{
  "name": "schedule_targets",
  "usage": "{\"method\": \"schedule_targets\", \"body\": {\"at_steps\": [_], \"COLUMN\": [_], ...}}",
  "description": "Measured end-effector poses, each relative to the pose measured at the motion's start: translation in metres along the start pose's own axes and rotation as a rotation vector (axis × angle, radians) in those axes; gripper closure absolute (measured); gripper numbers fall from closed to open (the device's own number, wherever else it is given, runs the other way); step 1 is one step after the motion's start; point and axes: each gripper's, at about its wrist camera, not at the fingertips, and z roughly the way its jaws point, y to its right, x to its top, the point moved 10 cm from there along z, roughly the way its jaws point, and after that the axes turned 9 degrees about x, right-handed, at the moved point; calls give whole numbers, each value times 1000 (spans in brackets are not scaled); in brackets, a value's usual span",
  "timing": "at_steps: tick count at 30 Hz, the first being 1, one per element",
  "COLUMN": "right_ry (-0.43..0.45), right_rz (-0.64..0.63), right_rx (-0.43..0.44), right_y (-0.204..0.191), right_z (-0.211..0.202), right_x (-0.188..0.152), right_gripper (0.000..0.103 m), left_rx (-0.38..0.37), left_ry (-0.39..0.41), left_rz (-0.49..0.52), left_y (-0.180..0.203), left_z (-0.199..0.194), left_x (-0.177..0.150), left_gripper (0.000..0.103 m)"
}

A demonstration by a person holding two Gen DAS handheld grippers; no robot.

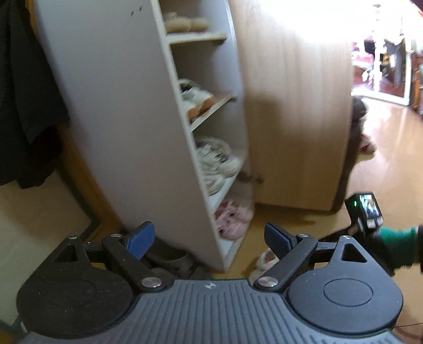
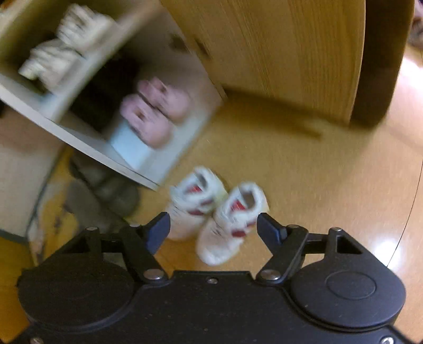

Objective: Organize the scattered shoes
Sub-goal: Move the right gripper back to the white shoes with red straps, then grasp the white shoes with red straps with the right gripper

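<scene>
A pair of white sneakers with red trim (image 2: 211,211) stands on the wooden floor just in front of the white shoe rack (image 2: 87,148). My right gripper (image 2: 214,229) hovers over the pair, open, its blue pads (image 2: 158,230) to either side and touching nothing. In the left wrist view, my left gripper (image 1: 208,238) is open and empty, facing the rack's side panel (image 1: 111,105). One white sneaker (image 1: 267,260) peeks out beside its right finger. The right hand's gripper body (image 1: 364,211) and a green sleeve (image 1: 399,243) show at the right edge.
The rack holds beige slippers (image 1: 185,23), white and orange sneakers (image 1: 195,100), white sneakers (image 1: 216,161) and pink slippers (image 2: 153,111) on the bottom shelf. Grey slippers (image 2: 111,190) lie on the floor left of the rack. A wooden cabinet (image 2: 277,53) stands behind.
</scene>
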Motion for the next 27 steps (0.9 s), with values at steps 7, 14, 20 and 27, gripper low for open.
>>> {"method": "schedule_targets", "body": {"at_steps": [7,14,20,27], "right_ry": [-7,-49,-36,-120], "right_rz": [114,78,13,-13], "right_rx": [-89,-163,-156,-85], "right_y": [22,35,38,38], "right_z": [68,106,111,100], "right_x": [-2,-1,-6,-15], "right_gripper": [28,39,41,54], "left_rx": [43,54,81,83], "left_ry": [-19,-23,-39,-28], "left_rz": [-36,-20,-28,-30], "left_y": [-12,-10,-17,-16], "left_z": [16,25,31,27], "left_x": [4,7,4,6], "left_gripper": [12,12,12,12]}}
